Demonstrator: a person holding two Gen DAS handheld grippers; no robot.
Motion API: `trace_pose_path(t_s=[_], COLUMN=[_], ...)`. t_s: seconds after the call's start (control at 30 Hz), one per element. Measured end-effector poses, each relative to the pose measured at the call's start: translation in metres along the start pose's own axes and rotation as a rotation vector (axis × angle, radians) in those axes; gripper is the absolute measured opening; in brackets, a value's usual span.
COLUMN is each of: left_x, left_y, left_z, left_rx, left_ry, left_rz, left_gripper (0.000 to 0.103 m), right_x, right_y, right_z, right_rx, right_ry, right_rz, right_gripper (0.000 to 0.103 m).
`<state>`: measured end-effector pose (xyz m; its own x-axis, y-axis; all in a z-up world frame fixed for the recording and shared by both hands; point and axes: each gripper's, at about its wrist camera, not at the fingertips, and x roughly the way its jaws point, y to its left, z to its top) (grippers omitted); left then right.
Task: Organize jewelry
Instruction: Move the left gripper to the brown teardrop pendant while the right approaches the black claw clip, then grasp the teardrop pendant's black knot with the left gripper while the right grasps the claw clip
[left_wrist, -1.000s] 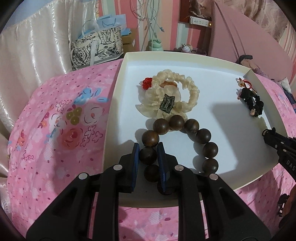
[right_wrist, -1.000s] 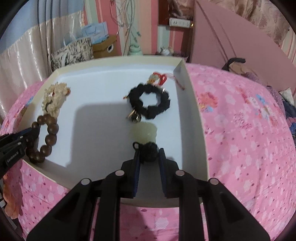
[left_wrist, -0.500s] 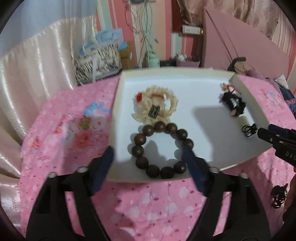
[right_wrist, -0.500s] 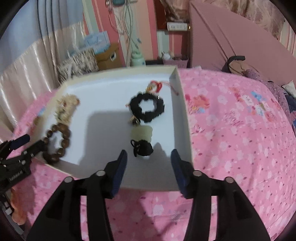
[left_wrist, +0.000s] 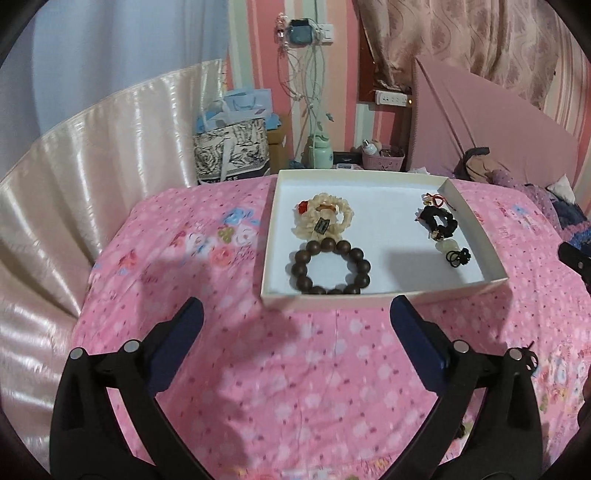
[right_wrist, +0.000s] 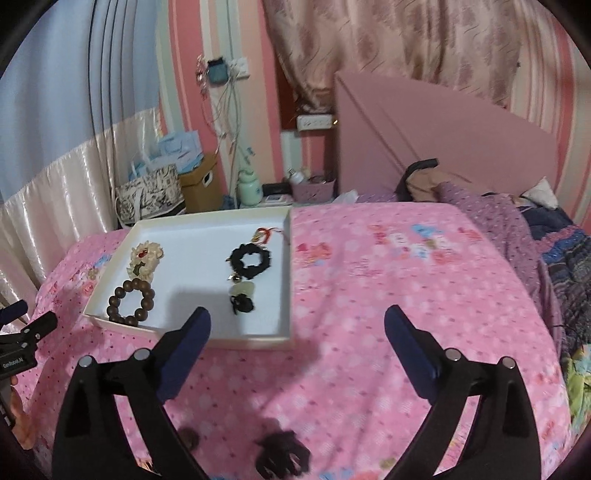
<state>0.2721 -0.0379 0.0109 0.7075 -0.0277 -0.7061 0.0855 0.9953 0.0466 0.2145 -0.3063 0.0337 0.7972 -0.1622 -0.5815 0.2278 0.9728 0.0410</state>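
A white tray (left_wrist: 476, 225) (right_wrist: 290, 280) lies on the pink bedspread. In it are a brown bead bracelet (left_wrist: 330, 266) (right_wrist: 130, 301), a cream bracelet (left_wrist: 324, 220) (right_wrist: 144, 260), a black scrunchie with charms (left_wrist: 438, 220) (right_wrist: 250, 258) and a small black hair tie (left_wrist: 458, 257) (right_wrist: 242, 304). My left gripper (left_wrist: 297, 323) is open and empty, pulled back in front of the tray. My right gripper (right_wrist: 297, 332) is open and empty, near the tray's front right corner. A dark hair clip (right_wrist: 282, 456) lies on the bedspread below the right gripper.
Patterned bags (left_wrist: 231, 147) and a green bottle (left_wrist: 320, 155) stand beyond the bed. Purple clothes (right_wrist: 517, 229) lie at the bed's right side. A pink headboard (right_wrist: 443, 125) rises behind. A small dark object (left_wrist: 528, 360) lies by the left gripper's right finger.
Both grippers opened, let go of the bead bracelet and the black hair tie in the tray, then pulled back and up from the tray.
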Motion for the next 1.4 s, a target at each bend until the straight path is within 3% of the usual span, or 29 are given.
trace_pose_path(t_s=[0.23, 0.37, 0.5, 0.7, 0.9, 1.4], left_x=[-0.027, -0.038, -0.046, -0.051, -0.044, -0.022], left_y=[-0.012, -0.018, -0.021, -0.027, -0.035, -0.080], left_z=[-0.030, -0.046, -0.060, -0.083, -0.095, -0.117], left_rx=[-0.022, -0.025, -0.037, -0.041, -0.040, 0.004], left_ry=[-0.013, -0.001, 0.010, 0.040, 0.071, 0.129], left_rz=[-0.019, -0.039, -0.063, -0.085, -0.098, -0.167], left_gripper=[0.100, 0.100, 0.100, 0.100, 0.100, 0.098], right_x=[-0.037, -0.049, -0.057, -0.057, -0.045, -0.019], right_y=[-0.018, -0.018, -0.023, -0.021, -0.025, -0.013], right_z=[-0.027, -0.042, -0.056, -0.075, -0.095, -0.115], right_rx=[0.006, -0.022, -0.007, -0.024, 0.007, -0.071], right_ry=[-0.081, -0.080, -0.071, -0.046, -0.002, 0.067], right_rz=[-0.099, -0.126, -0.092, -0.123, -0.073, -0.017], right_gripper=[0.095, 0.095, 0.095, 0.095, 0.095, 0.095])
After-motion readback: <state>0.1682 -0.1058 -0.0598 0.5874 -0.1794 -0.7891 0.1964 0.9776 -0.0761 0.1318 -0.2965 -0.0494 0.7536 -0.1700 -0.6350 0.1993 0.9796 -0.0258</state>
